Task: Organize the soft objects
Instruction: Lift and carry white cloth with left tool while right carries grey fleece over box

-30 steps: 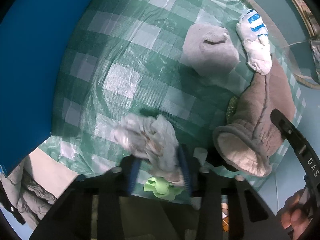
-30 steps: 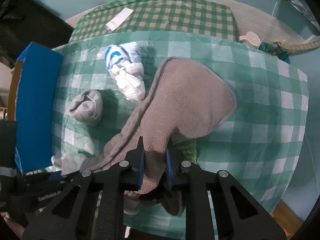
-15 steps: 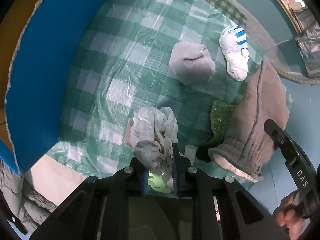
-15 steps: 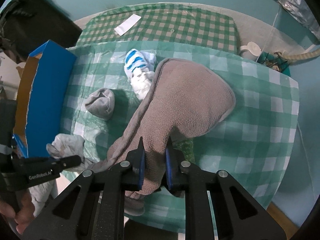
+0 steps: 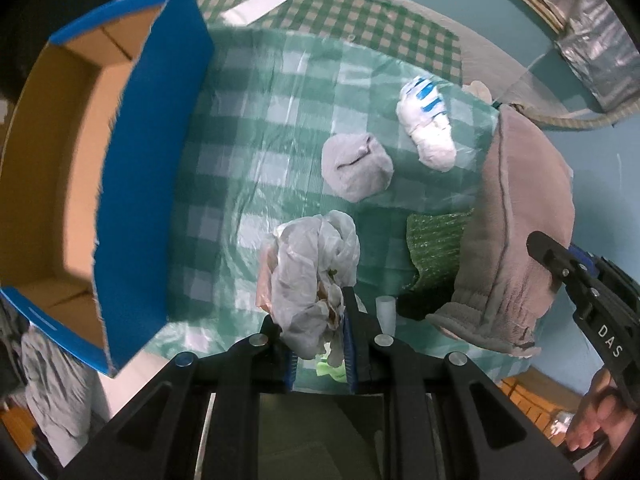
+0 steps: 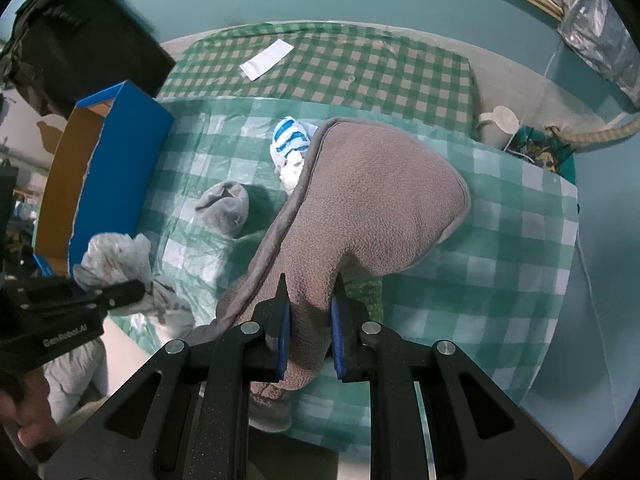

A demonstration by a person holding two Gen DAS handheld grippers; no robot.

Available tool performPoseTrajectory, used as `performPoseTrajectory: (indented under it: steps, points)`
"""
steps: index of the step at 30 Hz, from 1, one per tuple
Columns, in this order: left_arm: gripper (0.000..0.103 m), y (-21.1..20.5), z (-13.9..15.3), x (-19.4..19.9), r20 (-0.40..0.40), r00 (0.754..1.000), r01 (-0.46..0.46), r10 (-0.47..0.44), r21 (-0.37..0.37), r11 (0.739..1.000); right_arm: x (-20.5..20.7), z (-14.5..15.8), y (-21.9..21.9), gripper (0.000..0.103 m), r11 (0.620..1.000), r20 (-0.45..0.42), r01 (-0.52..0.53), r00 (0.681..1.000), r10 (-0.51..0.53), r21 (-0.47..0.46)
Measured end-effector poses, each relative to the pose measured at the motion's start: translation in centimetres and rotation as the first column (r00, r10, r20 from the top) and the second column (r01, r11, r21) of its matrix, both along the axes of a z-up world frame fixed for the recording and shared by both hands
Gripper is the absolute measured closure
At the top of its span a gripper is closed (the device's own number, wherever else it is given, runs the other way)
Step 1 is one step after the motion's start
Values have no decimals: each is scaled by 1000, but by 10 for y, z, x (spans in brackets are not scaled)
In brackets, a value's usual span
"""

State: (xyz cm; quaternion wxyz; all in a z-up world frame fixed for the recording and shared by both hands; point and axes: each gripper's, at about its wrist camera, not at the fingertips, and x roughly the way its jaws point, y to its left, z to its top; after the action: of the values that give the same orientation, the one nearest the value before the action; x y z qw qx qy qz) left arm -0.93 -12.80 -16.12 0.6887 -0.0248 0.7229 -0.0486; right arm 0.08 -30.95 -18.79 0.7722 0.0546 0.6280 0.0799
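My left gripper point(image 5: 318, 312) is shut on a crumpled white plastic bag point(image 5: 308, 264) and holds it above the checked tablecloth point(image 5: 256, 152). A hanging grey fleece garment point(image 6: 360, 208) is pinched in my right gripper point(image 6: 308, 312), which is shut on its lower fold. The fleece point(image 5: 516, 216) also shows at the right of the left wrist view. A rolled grey sock point(image 5: 356, 166) and a white bundle with blue stripes point(image 5: 426, 124) lie on the cloth. In the right wrist view the grey sock point(image 6: 226, 208) lies left of the fleece, and the striped bundle point(image 6: 290, 144) is half hidden behind it.
An open blue cardboard box point(image 5: 132, 184) stands at the table's left edge. A green knitted piece point(image 5: 436, 248) lies under the fleece. A white paper slip point(image 6: 266, 58) rests on the far checked cloth. A white cup point(image 6: 498, 124) and cord point(image 6: 600, 134) sit at the far right.
Both grippers have risen. The left one closed on the white bag and lifted it off the cloth. The fleece hangs higher, and the blue box has come into fuller view.
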Motion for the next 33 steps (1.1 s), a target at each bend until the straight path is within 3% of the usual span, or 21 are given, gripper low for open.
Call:
performPoseTrajectory:
  steps: [13, 21, 33]
  points:
    - [85, 14, 26, 0, 67, 996, 57, -57, 5, 998, -5, 28, 15, 87, 998, 26, -43, 999, 43, -35]
    - [85, 24, 50, -1, 141, 984, 104, -111, 52, 993, -7, 47, 30, 87, 997, 48, -71, 996, 73, -40]
    - [85, 51, 79, 0, 192, 976, 98, -105, 46, 994, 5, 71, 65, 87, 990, 87, -136, 986, 140, -43]
